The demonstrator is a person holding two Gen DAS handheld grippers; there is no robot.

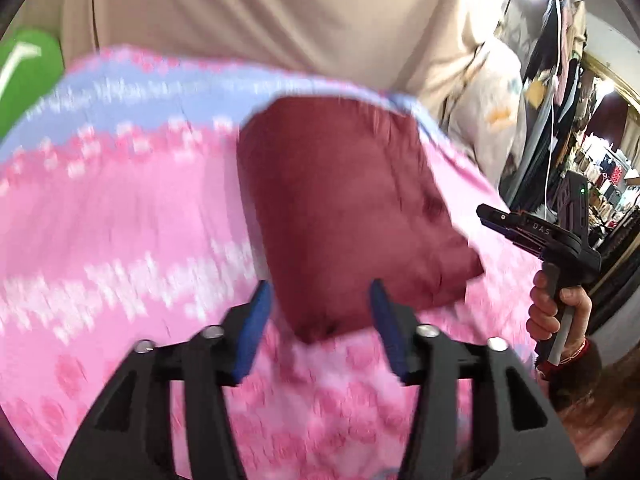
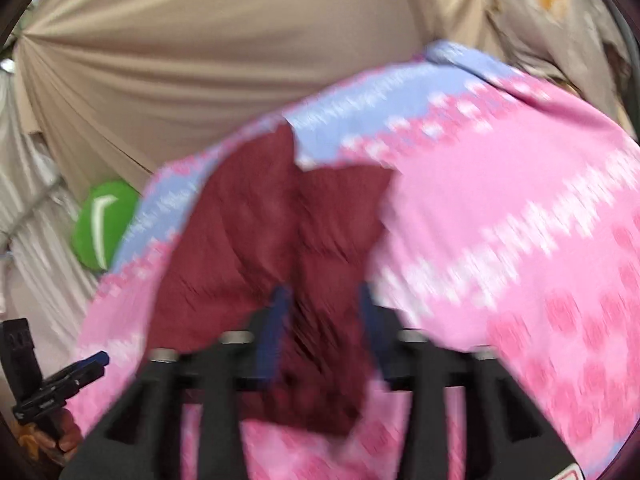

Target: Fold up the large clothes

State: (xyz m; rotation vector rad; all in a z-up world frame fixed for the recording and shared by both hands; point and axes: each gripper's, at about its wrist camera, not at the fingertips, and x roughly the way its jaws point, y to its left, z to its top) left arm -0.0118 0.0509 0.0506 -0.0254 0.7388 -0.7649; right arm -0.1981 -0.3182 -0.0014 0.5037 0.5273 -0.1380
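The left gripper (image 1: 320, 320) is pointed forward and down, its blue-padded fingers (image 1: 256, 320) spread wide apart with nothing between them. Off to its right, the right hand (image 1: 560, 312) is wrapped round its handle, with the right gripper (image 2: 324, 332) tilted; its fingers (image 2: 276, 320) also stand parted, though the blur hides how they meet what lies between them.

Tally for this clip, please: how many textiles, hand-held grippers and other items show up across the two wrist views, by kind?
Maroon folded garment: 1
Pink and lavender patterned cloth: 1
Beige draped fabric: 1
Hand-held grippers: 2, the left hand-held gripper and the right hand-held gripper
Green round object: 1
Total: 6
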